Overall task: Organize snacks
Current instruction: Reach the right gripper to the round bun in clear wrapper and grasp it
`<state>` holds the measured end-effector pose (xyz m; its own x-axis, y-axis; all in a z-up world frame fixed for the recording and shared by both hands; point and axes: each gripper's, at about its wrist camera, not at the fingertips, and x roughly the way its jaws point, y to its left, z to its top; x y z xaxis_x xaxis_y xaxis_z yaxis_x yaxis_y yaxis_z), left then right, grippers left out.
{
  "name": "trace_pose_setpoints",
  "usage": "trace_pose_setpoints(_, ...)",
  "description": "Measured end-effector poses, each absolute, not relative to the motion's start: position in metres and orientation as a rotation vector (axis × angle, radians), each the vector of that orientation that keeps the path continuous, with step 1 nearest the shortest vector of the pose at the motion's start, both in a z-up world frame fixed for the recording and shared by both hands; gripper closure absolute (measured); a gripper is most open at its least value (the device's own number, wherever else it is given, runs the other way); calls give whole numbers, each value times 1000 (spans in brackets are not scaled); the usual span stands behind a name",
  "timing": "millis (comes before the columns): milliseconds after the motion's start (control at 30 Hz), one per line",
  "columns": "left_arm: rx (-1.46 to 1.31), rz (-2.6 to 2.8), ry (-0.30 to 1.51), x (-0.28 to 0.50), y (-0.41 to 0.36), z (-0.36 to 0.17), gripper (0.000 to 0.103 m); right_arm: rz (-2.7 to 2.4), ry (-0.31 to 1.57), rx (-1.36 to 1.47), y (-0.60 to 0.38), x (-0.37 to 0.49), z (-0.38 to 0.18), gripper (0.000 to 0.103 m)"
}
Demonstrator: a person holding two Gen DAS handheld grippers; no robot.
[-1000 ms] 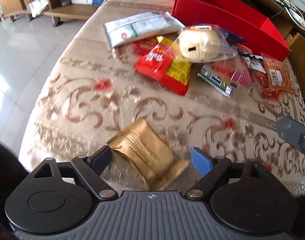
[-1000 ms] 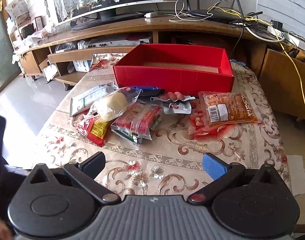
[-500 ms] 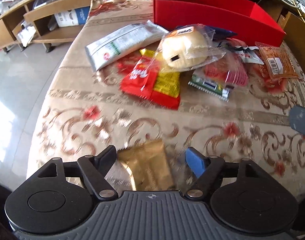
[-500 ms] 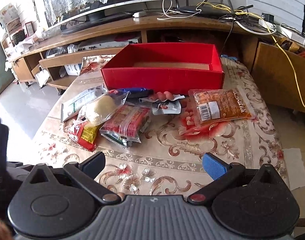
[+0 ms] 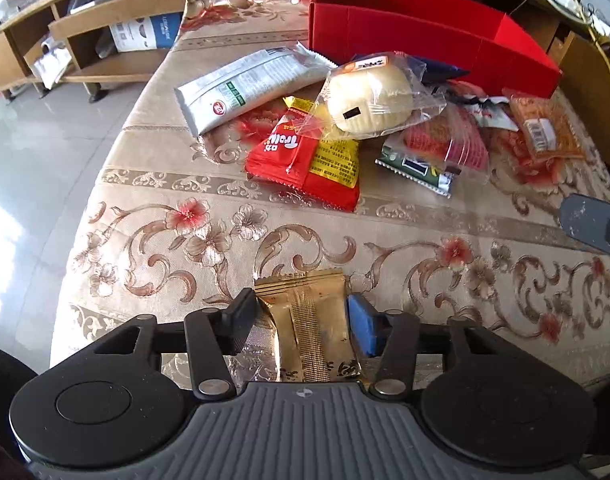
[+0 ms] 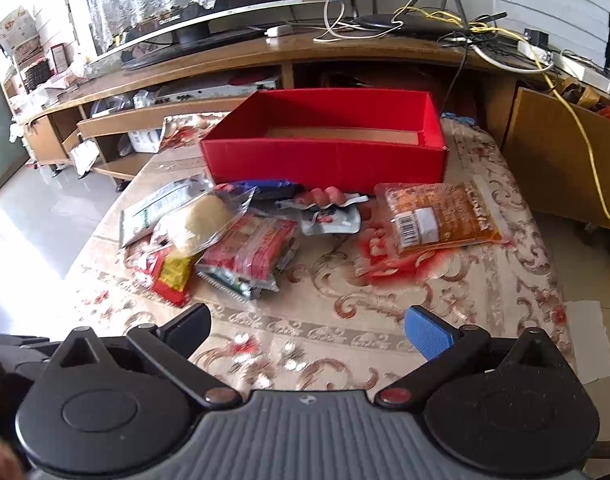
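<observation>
My left gripper [image 5: 303, 312] is shut on a gold foil snack packet [image 5: 309, 320], holding it by both sides near the table's front edge. My right gripper [image 6: 307, 328] is open and empty above the tablecloth. An open red box [image 5: 425, 36] stands at the back of the table; it shows in the right wrist view [image 6: 325, 148] holding no snacks. In front of it lie a silver packet [image 5: 245, 84], a wrapped bun [image 5: 369, 96], a red and yellow packet [image 5: 305, 160], a clear red packet [image 6: 253, 248] and an orange packet [image 6: 441, 216].
The floral tablecloth [image 5: 185, 232] covers the table; the floor drops off on the left. A wooden TV stand [image 6: 265, 64] with a television and cables runs behind the table. The right gripper's finger [image 5: 593, 224] shows at the right edge of the left wrist view.
The left gripper's jaws have closed on the gold packet, which now stands straight between them. The right gripper has shifted a little closer to the snacks, still open.
</observation>
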<state>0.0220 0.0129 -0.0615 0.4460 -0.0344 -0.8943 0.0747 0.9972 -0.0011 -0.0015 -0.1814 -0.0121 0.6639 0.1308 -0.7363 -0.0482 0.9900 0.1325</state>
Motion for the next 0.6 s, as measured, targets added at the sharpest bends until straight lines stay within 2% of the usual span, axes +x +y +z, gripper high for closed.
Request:
trace_pose_setpoints(233,31,-111,1086,28,12,-59,49,79,834,155,-187,24,1,6)
trace_pose_setpoints(400,6,-118,1081,32,18,-60,49,132,796,40,-147,58,23,6)
trace_pose_setpoints(600,-20,-144,1078,35,25,-63,49,143,893,-9,-96,111,20,6)
